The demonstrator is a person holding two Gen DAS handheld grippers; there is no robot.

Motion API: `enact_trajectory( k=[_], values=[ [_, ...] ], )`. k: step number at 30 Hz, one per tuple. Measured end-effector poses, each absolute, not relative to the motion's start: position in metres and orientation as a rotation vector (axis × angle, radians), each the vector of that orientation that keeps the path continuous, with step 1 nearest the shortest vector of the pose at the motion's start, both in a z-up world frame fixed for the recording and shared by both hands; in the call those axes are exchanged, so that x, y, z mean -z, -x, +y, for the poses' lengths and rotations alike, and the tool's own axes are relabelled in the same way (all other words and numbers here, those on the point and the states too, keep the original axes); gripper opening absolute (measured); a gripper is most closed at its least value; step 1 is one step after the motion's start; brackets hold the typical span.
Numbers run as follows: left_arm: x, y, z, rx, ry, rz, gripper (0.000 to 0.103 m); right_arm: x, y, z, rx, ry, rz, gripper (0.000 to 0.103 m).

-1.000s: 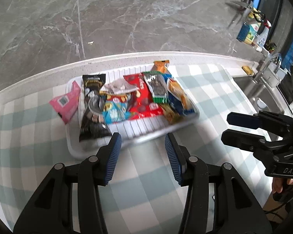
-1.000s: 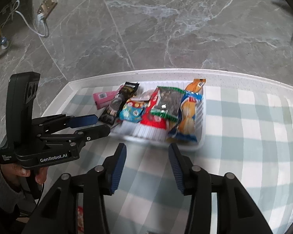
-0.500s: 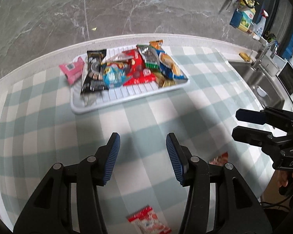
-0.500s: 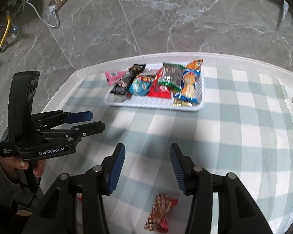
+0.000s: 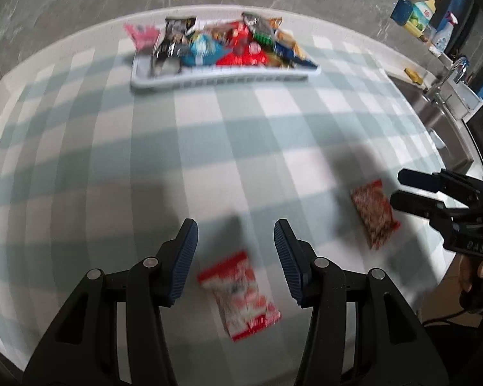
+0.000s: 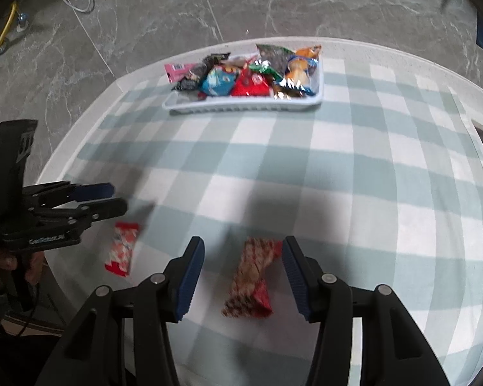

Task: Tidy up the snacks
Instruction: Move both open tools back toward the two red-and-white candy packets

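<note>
Both grippers hang over the near part of a table covered with a green-and-white checked cloth (image 6: 354,167).

The left gripper (image 5: 235,236) points steeply down. Its jaws stand apart with nothing pressed between them. A red-and-white snack packet (image 5: 240,294) lies flat on the cloth just below the gap between the blue pads (image 5: 185,257), clear of both. The same packet (image 6: 123,247) shows in the right wrist view, just beside the left gripper (image 6: 114,198).

The right gripper (image 6: 243,249) also points down. Its jaws have just been opening and are spread. A red-and-brown patterned packet (image 6: 252,276) lies on the cloth in the gap, its upper end close to the right-hand pad; contact cannot be confirmed owing to blur. It is not pinched. In the left wrist view this packet (image 5: 374,212) lies just beside the right gripper (image 5: 399,189).

A white slatted tray (image 6: 244,106) sits at the far edge of the table, well apart from both grippers. It holds a heap of mixed snack bags. A pink packet (image 6: 176,70) lies at its far left corner, partly over the rim.

A sink with a tap (image 5: 455,70) adjoins the table on the right. A hand (image 6: 3,267) grips the left tool's handle.
</note>
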State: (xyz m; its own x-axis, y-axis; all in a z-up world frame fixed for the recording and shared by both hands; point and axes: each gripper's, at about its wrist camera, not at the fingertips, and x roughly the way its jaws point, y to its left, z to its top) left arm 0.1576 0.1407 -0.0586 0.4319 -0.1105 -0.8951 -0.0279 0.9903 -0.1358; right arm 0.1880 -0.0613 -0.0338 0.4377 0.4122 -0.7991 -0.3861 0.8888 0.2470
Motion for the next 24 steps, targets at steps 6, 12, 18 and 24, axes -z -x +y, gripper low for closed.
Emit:
enact_trajectory(
  k=[6,12,18,24],
  values=[
    [0.075,-0.137,0.139,0.035,0.166,1.167,0.048,0.048,-0.183,-0.067,-0.491,-0.023,1.032,0.054],
    [0.084,-0.125,0.136,0.026,0.179,1.191,0.048,0.057,-0.177,-0.066,-0.491,-0.023,1.05,0.054],
    [0.089,-0.122,0.134,0.021,0.181,1.207,0.048,0.063,-0.175,-0.065,-0.487,-0.028,1.061,0.054],
    [0.096,-0.121,0.133,0.017,0.188,1.221,0.048,0.068,-0.175,-0.063,-0.482,-0.022,1.07,0.054]
  ],
)
